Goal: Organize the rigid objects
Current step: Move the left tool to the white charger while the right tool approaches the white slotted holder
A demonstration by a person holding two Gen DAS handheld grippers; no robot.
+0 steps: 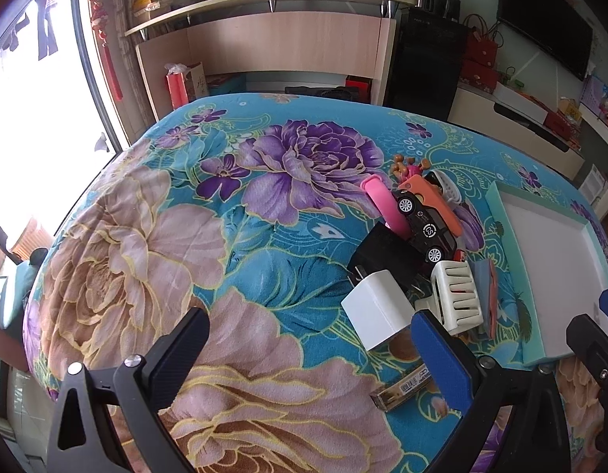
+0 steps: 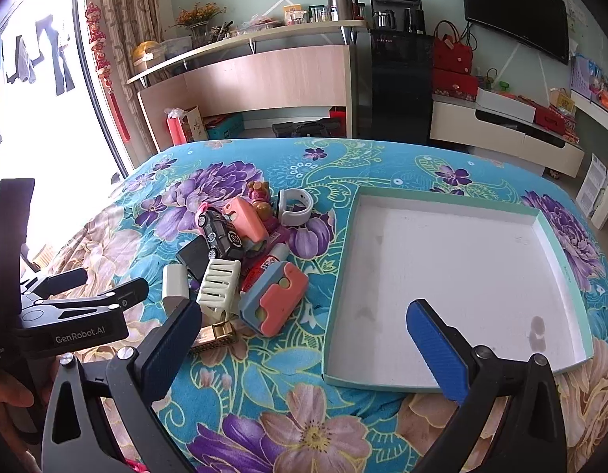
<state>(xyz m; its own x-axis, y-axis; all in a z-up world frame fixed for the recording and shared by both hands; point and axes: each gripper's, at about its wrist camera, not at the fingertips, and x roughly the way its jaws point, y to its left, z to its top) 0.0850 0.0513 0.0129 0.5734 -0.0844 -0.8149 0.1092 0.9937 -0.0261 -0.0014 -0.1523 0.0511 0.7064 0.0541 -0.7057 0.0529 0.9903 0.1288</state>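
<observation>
Two tongs, both standing apart and holding nothing: left tongs point(image 1: 307, 339), right tongs point(image 2: 304, 323). One gold harmonica point(image 2: 215, 335) is lying nearest, just beyond the right tongs' left finger. One pile of small items is sitting on the flowered worktop point(image 2: 264, 414): one white charger point(image 1: 376, 309), one cream clip point(image 2: 219, 283), one black toy car point(image 2: 221, 234), one watch point(image 2: 296, 207). One white tray point(image 2: 461, 276), empty, is lying just right of the pile.

One tray point(image 2: 453, 201). One toy car point(image 2: 221, 234). One white charger point(image 2: 175, 280). One black box point(image 2: 195, 256). One white slotted clip point(image 2: 219, 282). One watch point(image 2: 296, 207). One harmonica point(image 2: 217, 335). One figurine point(image 2: 260, 197).
</observation>
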